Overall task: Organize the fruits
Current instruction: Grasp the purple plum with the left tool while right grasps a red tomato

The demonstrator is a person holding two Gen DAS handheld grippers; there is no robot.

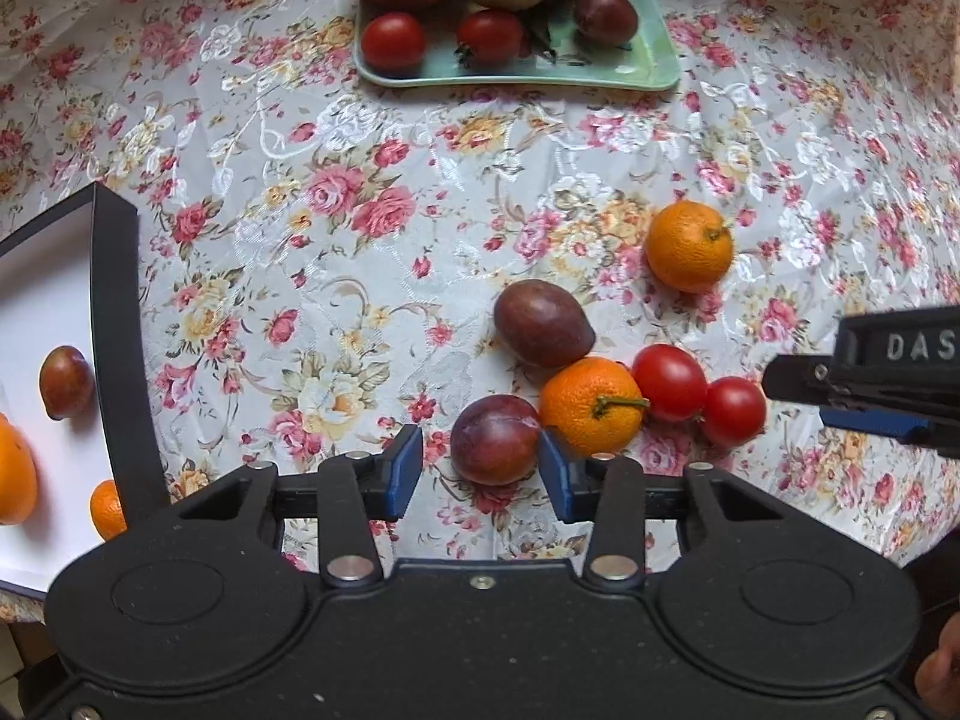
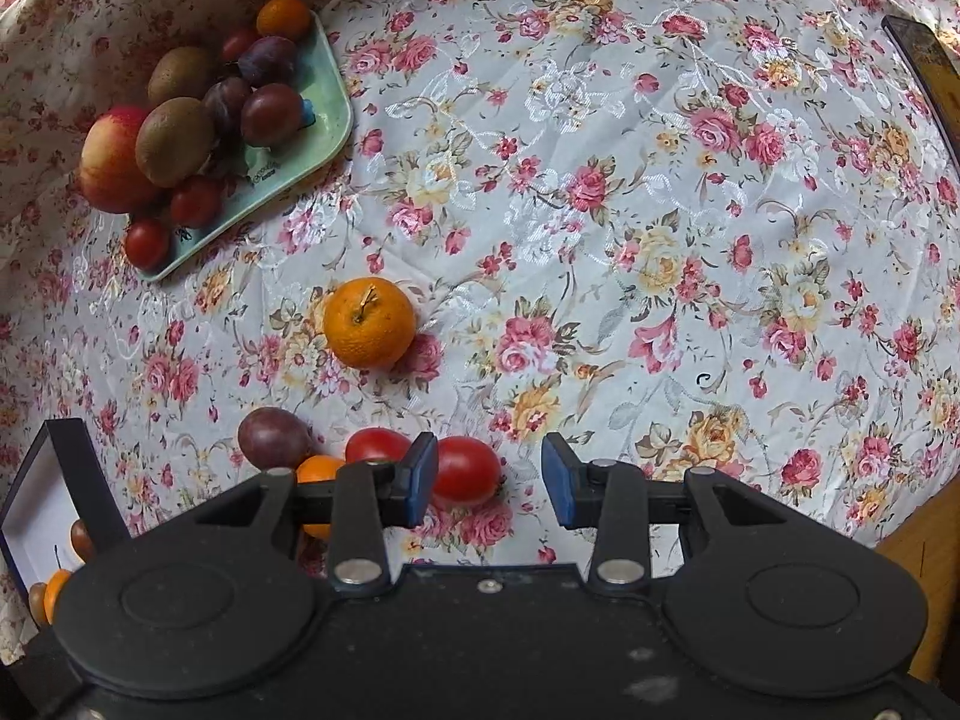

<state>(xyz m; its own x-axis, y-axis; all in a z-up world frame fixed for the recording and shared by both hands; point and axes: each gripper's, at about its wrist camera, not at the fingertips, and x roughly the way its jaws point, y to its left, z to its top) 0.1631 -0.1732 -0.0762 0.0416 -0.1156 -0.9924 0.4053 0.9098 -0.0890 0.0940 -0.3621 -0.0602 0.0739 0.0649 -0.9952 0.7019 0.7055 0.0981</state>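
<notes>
I note the floral tablecloth (image 1: 420,180) filling both views. A green tray (image 1: 654,60) of mixed fruit sits at the top of the left view; a white box (image 1: 54,300) sits at its left edge. My left gripper (image 1: 480,474) is spread wide around a plum (image 1: 495,439), pads apart from it. My right gripper (image 2: 489,474) is released, with a tomato (image 2: 468,471) beside its left pad.

The left gripper (image 1: 480,471) points forward low over the table, its two blue-padded fingers (image 1: 403,468) spread apart. The right gripper (image 2: 489,483) is posed the same way, jaws wide with nothing between them. A fingertip (image 1: 942,678) shows at the left view's lower right corner.
</notes>
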